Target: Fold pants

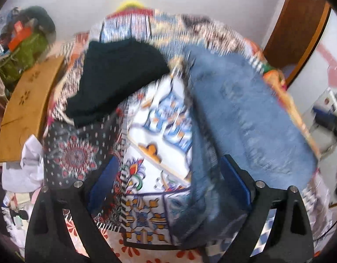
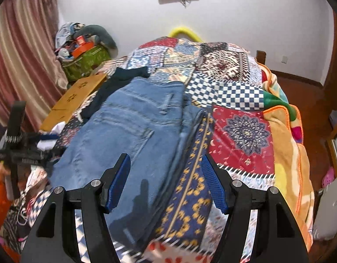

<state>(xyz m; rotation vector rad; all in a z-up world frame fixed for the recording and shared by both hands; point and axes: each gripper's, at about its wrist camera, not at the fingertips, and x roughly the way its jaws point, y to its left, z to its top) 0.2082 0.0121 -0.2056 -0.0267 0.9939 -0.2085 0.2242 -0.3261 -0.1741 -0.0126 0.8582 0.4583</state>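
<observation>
Blue jeans [image 2: 133,127] lie folded on the patchwork bedspread [image 2: 240,131], waist end far, back pocket up. My right gripper [image 2: 166,182] is open above their near right edge, holding nothing. In the blurred left wrist view the jeans [image 1: 245,114] lie to the right, and my left gripper [image 1: 168,186] is open over the bedspread [image 1: 159,131], its right pad [image 1: 232,182] at the denim edge. The left gripper also shows in the right wrist view [image 2: 17,146], at the far left beside the jeans.
A dark garment [image 1: 120,76] lies folded on the bed beyond the jeans, also in the right wrist view [image 2: 116,81]. A wooden board [image 2: 74,100] sits at the bed's left edge. A bag pile [image 2: 85,52], pink curtain [image 2: 21,65] and orange blanket [image 2: 286,144] surround.
</observation>
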